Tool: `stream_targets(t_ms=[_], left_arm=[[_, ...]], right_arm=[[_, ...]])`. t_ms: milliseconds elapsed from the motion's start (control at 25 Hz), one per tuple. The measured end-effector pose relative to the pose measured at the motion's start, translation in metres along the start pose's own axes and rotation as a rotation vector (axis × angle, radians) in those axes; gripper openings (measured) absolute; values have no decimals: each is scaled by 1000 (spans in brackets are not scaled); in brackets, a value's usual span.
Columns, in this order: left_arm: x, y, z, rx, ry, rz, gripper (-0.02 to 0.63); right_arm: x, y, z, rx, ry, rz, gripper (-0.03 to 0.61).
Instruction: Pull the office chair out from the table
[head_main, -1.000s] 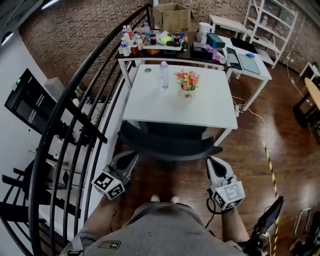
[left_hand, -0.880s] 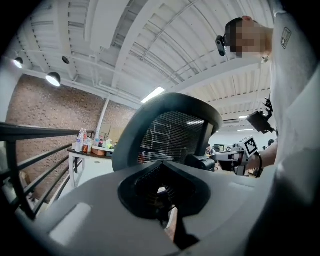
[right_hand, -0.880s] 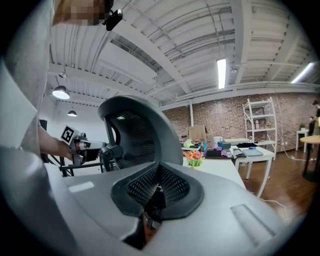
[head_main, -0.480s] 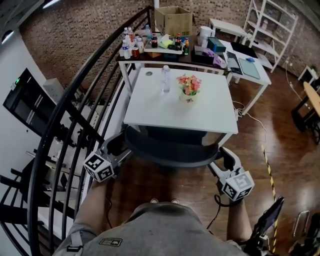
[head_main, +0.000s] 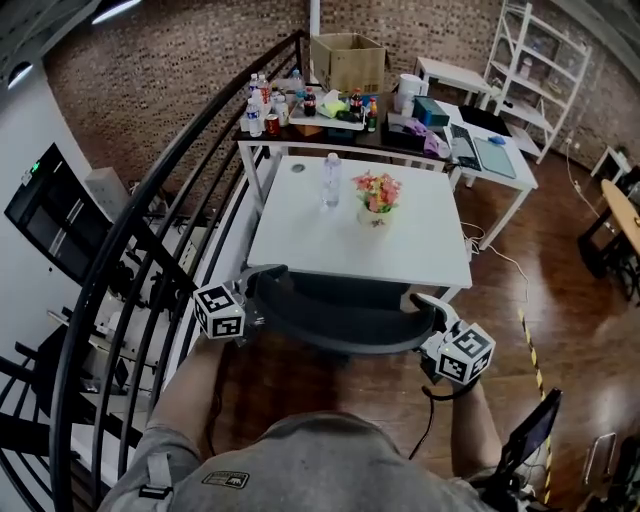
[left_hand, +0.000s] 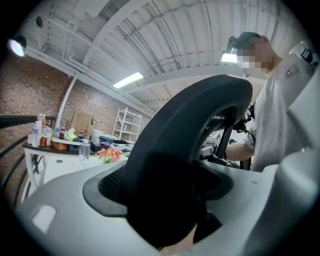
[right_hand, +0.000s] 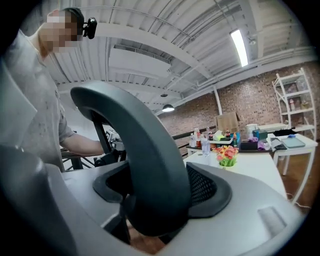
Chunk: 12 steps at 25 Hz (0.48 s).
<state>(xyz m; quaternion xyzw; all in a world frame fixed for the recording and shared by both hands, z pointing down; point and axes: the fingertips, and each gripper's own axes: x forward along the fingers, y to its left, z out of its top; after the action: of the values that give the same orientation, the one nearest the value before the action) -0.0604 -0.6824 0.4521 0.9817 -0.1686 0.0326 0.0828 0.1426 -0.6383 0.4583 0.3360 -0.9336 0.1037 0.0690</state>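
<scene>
The dark grey office chair (head_main: 340, 325) stands tucked against the near edge of the white table (head_main: 300, 240); only its curved backrest shows. My left gripper (head_main: 260, 292) is at the backrest's left end and my right gripper (head_main: 426, 306) at its right end. Both pairs of jaws are opening, each with an end of the backrest between them. In the left gripper view the backrest (left_hand: 200, 115) fills the gap of the left gripper (left_hand: 165, 200). The right gripper view shows the backrest (right_hand: 140, 145) rising between the jaws of the right gripper (right_hand: 150, 200). I see no pad pressing.
A water bottle (head_main: 331, 180) and a small pot of flowers (head_main: 376, 192) stand on the table. A black stair railing (head_main: 150, 220) runs close along the left. Behind are a cluttered table (head_main: 340, 95), a cardboard box (head_main: 348, 48) and a white desk (head_main: 495, 140).
Both grippers have moved forward from behind the chair to the two ends of its backrest. Their jaws have gone from shut to wide apart around it.
</scene>
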Motion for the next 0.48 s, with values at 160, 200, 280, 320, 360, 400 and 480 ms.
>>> stream_targets(t_ms=[160, 200, 280, 320, 360, 400, 480], left_arm=[[9, -4, 1, -17, -14, -32, 383], [8, -5, 1, -20, -19, -31, 371], [6, -8, 2, -25, -27, -40, 356], [5, -10, 3, -25, -28, -47, 350], [5, -11, 3, -26, -27, -55, 343], [4, -12, 3, -29, -27, -63, 337], [2, -16, 3, -37, -29, -77, 321]], right_arm=[[14, 9, -5, -5, 19, 27, 328], [14, 9, -4, -8, 20, 26, 327], [12, 11, -3, -11, 21, 24, 322], [11, 12, -2, -11, 21, 23, 321], [10, 12, -2, -11, 22, 21, 319], [10, 13, -2, -11, 23, 19, 319], [8, 15, -3, -16, 21, 18, 319]])
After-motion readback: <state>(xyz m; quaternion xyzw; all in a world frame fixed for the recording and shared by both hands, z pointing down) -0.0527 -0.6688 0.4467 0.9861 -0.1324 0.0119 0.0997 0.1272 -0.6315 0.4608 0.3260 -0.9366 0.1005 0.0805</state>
